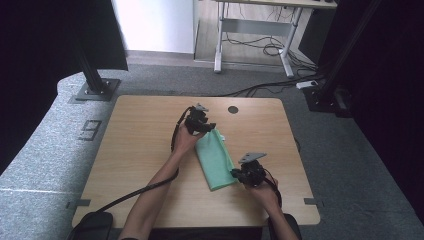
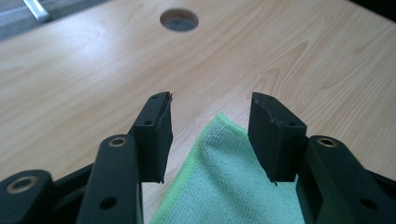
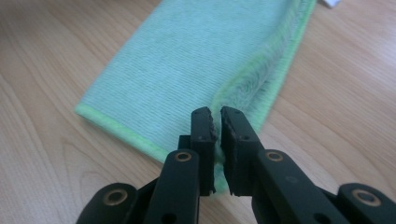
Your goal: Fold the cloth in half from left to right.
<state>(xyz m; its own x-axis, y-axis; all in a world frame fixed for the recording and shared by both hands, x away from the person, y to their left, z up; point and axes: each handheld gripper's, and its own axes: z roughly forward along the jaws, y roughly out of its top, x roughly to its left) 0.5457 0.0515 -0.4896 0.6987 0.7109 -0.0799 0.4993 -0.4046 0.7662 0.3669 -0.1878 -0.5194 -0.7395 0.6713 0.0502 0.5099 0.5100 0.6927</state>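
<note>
High view, cloth: a folded mint-green microfibre cloth (image 1: 216, 159) lies as a long strip just right of the frame's centre, flat on the pale wood-grain counter (image 1: 135, 150), running from upper left to lower right.
High view, left gripper: the black left gripper (image 1: 207, 127) sits at the cloth's upper end, held by the left hand (image 1: 184, 140) (its cable loops away toward the lower left of the frame).
High view, right gripper: the black right gripper (image 1: 234, 173) is at the cloth's lower right corner, in the right hand (image 1: 262, 192).
High view, surroundings: a round cable hole (image 1: 233, 109) shows near the counter's far edge, upper centre of the frame; grey carpet floor (image 1: 50, 150) surrounds the counter.
Left gripper view, fingers: the fingers (image 2: 156, 135) stand moderately apart, and their pads press on nothing.
Left gripper view, cloth: the cloth's pointed corner (image 2: 224, 177) lies on the counter in the gap between them, lower centre of the frame, touching neither pad as far as can be seen.
Left gripper view, hole: the round hole (image 2: 179, 20) is at top centre.
Right gripper view, fingers: the fingers (image 3: 204, 140) are nearly together, pinching the cloth's edge (a ridge of fabric puckers up just above them).
Right gripper view, cloth: the strip (image 3: 196, 60) stretches from lower centre to the frame's upper right, its bright green hem at the left.
</note>
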